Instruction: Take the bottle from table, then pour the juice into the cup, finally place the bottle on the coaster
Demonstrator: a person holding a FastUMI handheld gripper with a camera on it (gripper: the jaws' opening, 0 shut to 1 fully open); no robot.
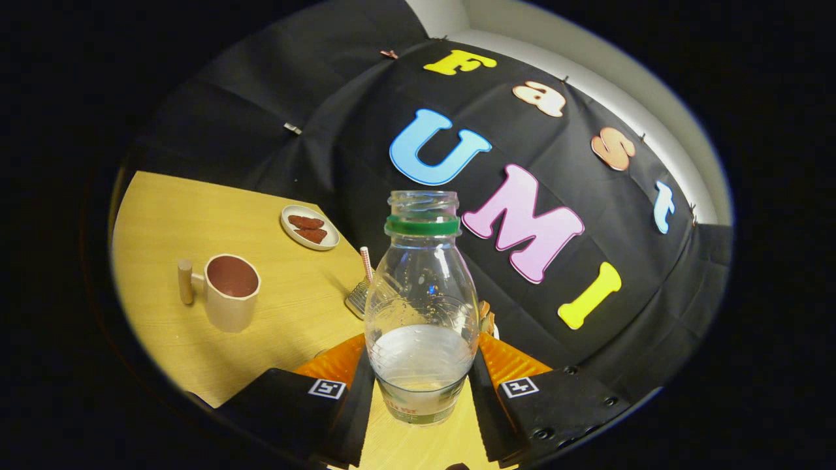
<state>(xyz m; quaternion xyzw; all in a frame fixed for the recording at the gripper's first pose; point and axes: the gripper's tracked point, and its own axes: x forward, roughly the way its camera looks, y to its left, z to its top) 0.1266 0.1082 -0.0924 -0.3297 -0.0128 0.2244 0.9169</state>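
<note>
While the table [274, 215] tilts in view, the gripper [421, 385] clamps both fingers on the uncapped bottle [421, 307], juice low inside, held upright against spilling; the cup [230, 290] waits well left, mouth up for pouring.

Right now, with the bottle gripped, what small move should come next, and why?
Probably carry the bottle toward the cup. The gripper fingers press both its sides, it stands uncapped, still partly filled with juice, and the cup sits apart beyond the fingers.

Pale wooden table [170, 215] against black cloth wall [274, 85], white wall [588, 59] behind.
</note>
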